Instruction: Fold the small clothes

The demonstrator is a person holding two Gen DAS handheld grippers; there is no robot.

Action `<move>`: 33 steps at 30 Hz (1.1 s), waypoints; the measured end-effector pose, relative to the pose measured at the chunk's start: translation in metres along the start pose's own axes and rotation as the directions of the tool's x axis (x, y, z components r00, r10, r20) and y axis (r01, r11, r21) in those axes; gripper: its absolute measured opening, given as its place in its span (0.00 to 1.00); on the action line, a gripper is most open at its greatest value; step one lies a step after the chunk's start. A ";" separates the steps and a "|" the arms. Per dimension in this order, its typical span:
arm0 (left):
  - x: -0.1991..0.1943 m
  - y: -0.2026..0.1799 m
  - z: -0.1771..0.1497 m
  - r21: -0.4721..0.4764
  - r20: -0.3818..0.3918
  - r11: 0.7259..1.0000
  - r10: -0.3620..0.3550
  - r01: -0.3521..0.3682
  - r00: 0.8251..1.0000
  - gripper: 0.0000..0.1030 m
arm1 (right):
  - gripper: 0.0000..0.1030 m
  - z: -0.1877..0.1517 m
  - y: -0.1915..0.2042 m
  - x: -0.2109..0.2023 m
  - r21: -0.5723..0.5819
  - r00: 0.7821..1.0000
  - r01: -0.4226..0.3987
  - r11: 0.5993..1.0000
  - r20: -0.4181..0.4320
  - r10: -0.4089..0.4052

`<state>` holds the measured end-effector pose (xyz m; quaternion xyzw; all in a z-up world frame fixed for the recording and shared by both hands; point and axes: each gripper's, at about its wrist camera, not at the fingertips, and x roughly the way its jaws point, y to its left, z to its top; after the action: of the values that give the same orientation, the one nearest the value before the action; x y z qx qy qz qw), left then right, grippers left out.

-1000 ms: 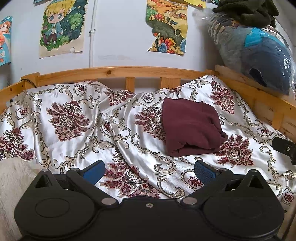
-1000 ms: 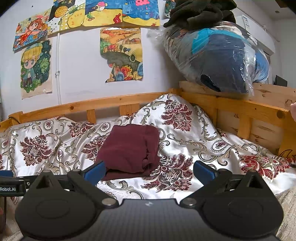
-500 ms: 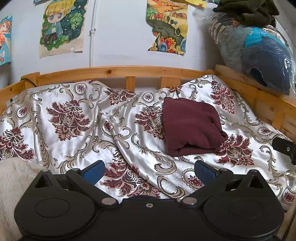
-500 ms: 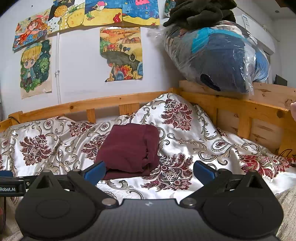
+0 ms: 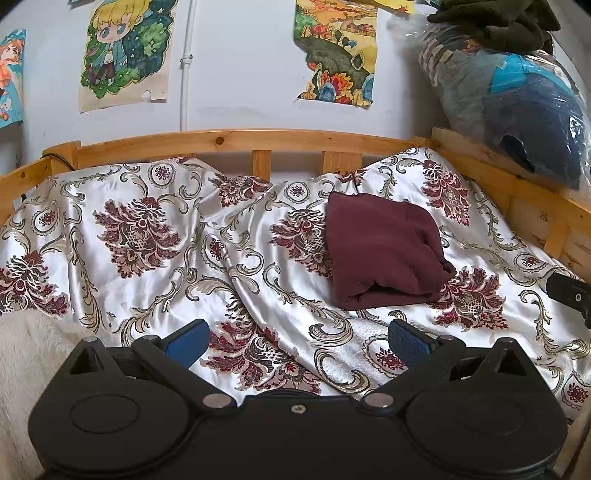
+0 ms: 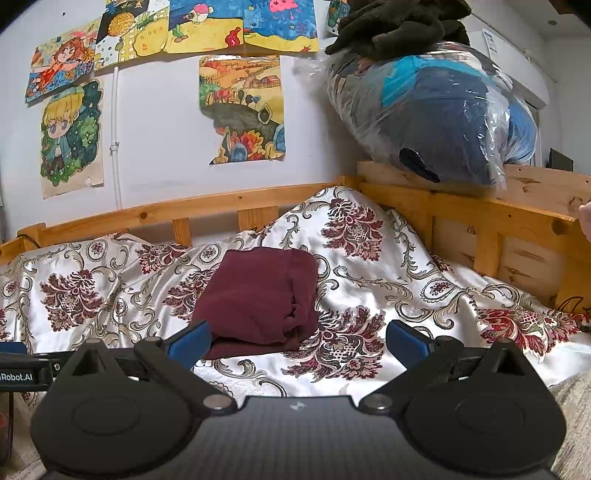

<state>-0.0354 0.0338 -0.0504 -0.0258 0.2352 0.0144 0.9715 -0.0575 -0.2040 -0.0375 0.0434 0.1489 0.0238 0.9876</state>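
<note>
While the maroon garment [image 5: 384, 254] is lying folded on the patterned bedspread [image 5: 147, 236], both the left gripper [image 5: 295, 341] and right gripper [image 6: 297, 338] are being held spread and empty short of it; loose edges should be squared gently.

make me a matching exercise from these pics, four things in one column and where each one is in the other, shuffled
Things:
1. maroon garment
2. plastic bag of bedding
3. dark green cloth
4. cartoon poster

Places:
A. taped to the wall
B. on the wooden bed rail
C. folded on the floral bedspread
D. on top of the plastic bag

Pairs: 1-C, 2-B, 3-D, 4-A
</note>
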 end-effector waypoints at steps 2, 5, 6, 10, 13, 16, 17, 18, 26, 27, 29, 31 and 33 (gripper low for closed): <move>0.000 0.000 0.000 0.000 -0.001 1.000 0.001 -0.001 1.000 0.99 | 1.00 0.000 0.000 0.000 0.000 1.000 0.000 1.000 0.000 0.000; -0.001 0.000 0.000 -0.002 0.002 1.000 0.000 0.000 1.000 0.99 | 1.00 -0.001 0.001 -0.001 -0.001 1.000 0.001 1.000 0.001 -0.001; -0.001 0.001 0.000 -0.004 -0.001 1.000 -0.002 0.002 1.000 0.99 | 1.00 0.000 0.000 0.000 -0.001 1.000 0.000 1.000 0.001 0.000; -0.001 0.001 0.000 0.000 -0.005 1.000 -0.004 0.004 1.000 0.99 | 1.00 0.000 0.001 0.000 -0.001 1.000 0.001 1.000 -0.002 -0.001; 0.000 -0.002 0.001 0.001 -0.010 1.000 -0.002 0.002 1.000 0.99 | 1.00 0.001 0.001 -0.002 -0.004 1.000 -0.004 1.000 0.002 0.004; -0.001 -0.002 0.001 0.007 -0.009 1.000 0.004 -0.004 1.000 0.99 | 1.00 0.001 0.001 -0.003 -0.005 1.000 -0.006 1.000 0.003 0.006; -0.001 -0.001 0.001 0.008 -0.009 1.000 0.004 -0.004 1.000 0.99 | 1.00 0.001 0.001 -0.003 -0.002 1.000 -0.007 1.000 0.003 0.007; -0.001 -0.002 0.001 0.007 -0.008 1.000 0.001 -0.001 1.000 0.99 | 1.00 0.001 0.001 -0.004 0.000 1.000 -0.008 1.000 0.003 0.008; -0.002 -0.003 0.002 0.007 -0.007 1.000 -0.001 0.001 1.000 0.99 | 1.00 0.002 0.001 -0.003 -0.002 1.000 -0.009 1.000 0.003 0.009; -0.002 -0.004 0.002 0.008 -0.006 1.000 -0.002 0.002 1.000 0.99 | 1.00 0.002 0.001 -0.003 -0.002 1.000 -0.010 1.000 0.003 0.010; -0.002 -0.004 0.002 0.008 -0.007 1.000 0.000 0.000 1.000 0.99 | 1.00 0.002 0.001 -0.003 -0.002 1.000 -0.008 1.000 0.002 0.008; -0.002 -0.004 0.002 0.010 -0.008 1.000 0.000 0.000 1.000 0.99 | 1.00 0.002 0.001 -0.003 -0.002 1.000 -0.009 1.000 -0.001 0.009; -0.002 -0.004 0.002 0.008 -0.006 1.000 -0.002 0.002 1.000 0.99 | 1.00 0.002 0.001 -0.003 -0.003 1.000 -0.010 1.000 -0.001 0.010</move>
<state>-0.0361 0.0299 -0.0474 -0.0219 0.2382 0.0126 0.9709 -0.0595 -0.2034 -0.0346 0.0427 0.1491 0.0287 0.9875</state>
